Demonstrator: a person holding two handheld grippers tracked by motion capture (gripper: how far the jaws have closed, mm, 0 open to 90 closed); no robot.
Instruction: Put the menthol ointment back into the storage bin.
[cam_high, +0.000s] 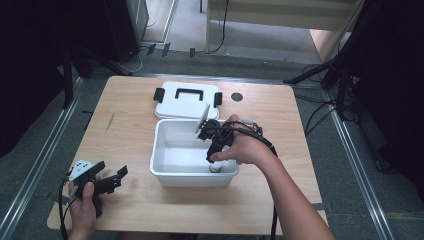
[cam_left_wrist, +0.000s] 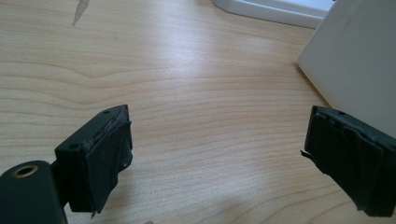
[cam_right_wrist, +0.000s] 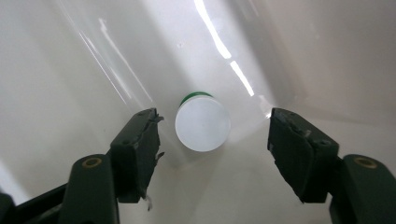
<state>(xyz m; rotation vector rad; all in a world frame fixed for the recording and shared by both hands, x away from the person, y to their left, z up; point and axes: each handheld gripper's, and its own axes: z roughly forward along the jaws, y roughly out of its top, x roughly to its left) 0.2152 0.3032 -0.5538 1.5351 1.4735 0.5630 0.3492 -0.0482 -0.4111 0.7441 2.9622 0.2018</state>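
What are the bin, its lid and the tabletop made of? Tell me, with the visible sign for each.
Bin: likely glossy white plastic; light streaks on its inner walls.
Lid: probably the same plastic, with black handle and latches.
Tabletop: pale wood or wood-look laminate; grain lines show.

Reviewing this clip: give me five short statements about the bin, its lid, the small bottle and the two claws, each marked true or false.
1. The white bin stands open, its lid lying on the table behind it. True.
2. The right claw is shut on the bottle. False: its jaws are spread on either side of the white-capped bottle, with gaps visible.
3. The bottle is inside the bin, near a corner. True.
4. The left claw holds the lid. False: it is open over bare table, beside the bin, holding nothing.
5. The lid's handle is white. False: the handle and side latches are black.
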